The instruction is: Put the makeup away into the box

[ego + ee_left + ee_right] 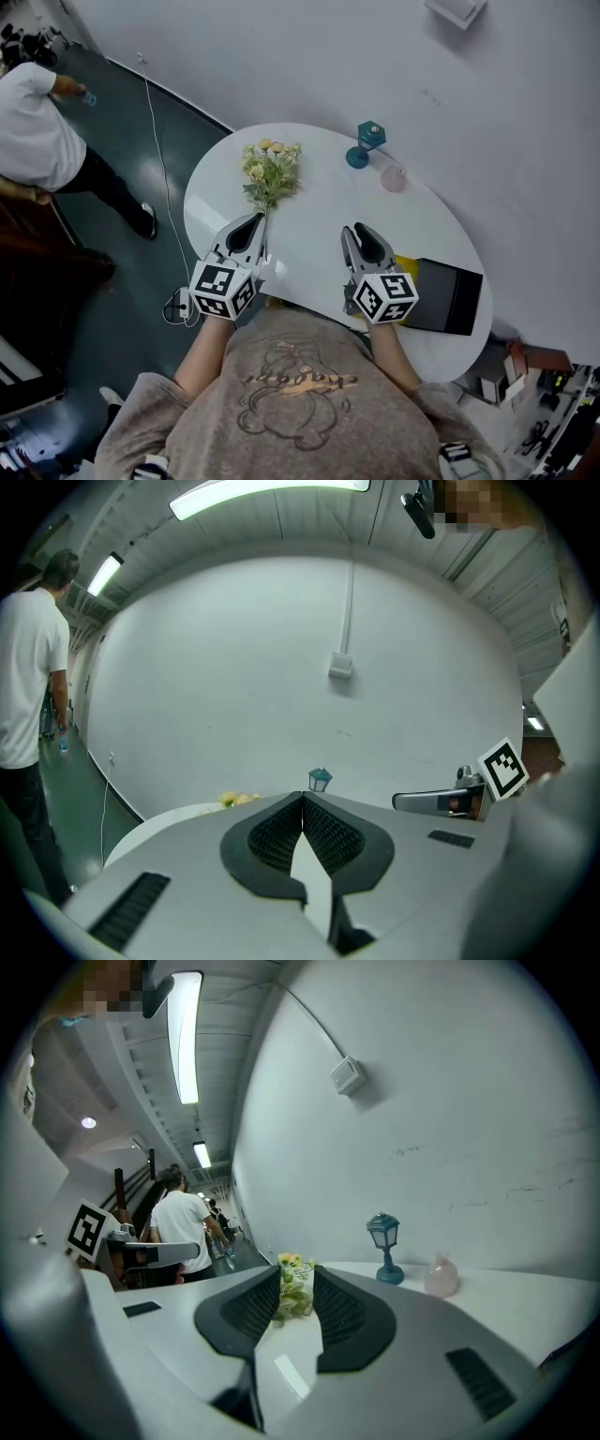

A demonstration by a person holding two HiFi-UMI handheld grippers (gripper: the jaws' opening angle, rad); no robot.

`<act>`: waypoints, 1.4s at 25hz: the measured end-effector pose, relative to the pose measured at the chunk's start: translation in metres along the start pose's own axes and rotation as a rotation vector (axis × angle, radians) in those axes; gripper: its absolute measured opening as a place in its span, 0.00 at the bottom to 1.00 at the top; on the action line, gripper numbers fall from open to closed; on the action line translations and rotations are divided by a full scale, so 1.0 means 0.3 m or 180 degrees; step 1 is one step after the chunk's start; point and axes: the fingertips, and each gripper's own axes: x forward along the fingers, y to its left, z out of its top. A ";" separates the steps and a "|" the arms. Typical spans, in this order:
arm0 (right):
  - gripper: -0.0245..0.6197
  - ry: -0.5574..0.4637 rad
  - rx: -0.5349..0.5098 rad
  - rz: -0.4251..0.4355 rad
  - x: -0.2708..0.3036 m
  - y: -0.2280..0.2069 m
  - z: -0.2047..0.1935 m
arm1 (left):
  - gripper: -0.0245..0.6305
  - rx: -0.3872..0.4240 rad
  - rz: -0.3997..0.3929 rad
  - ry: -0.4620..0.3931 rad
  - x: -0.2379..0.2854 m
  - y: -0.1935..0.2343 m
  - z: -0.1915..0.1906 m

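The black box (pixel 448 296) is being seen lower right on the surface (pixel 314 202); the left gripper (pixel 251 221) is being held clenched, the right gripper (pixel 360 228) released, both empty.

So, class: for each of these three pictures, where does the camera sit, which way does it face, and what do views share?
Head view: on the person's head, looking steeply down at the white table; chest, forearms, left gripper and right gripper show.
Left gripper view: on the left gripper, facing the wall along its closed jaws.
Right gripper view: on the right gripper, facing the flowers through its parted jaws.
All three share the teal lamp.
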 end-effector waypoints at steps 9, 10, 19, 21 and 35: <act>0.37 0.0151 -0.0061 0.0044 0.033 -0.022 -0.009 | 0.07 -0.0015 0.0041 0.0009 -0.005 -0.007 -0.019; 0.38 0.0176 -0.0072 0.0064 0.045 -0.021 -0.009 | 0.07 -0.0015 0.0048 0.0017 -0.007 -0.004 -0.022; 0.47 0.0323 -0.0016 0.0216 0.195 -0.020 0.035 | 0.07 -0.0001 0.0099 0.0028 -0.008 0.026 -0.015; 0.47 0.0352 -0.0008 0.0216 0.240 -0.028 0.039 | 0.07 -0.0006 0.0107 0.0024 -0.002 0.029 -0.015; 0.47 0.0812 0.0027 0.0332 0.604 -0.057 -0.062 | 0.07 -0.0059 0.0177 0.0108 0.018 0.089 -0.025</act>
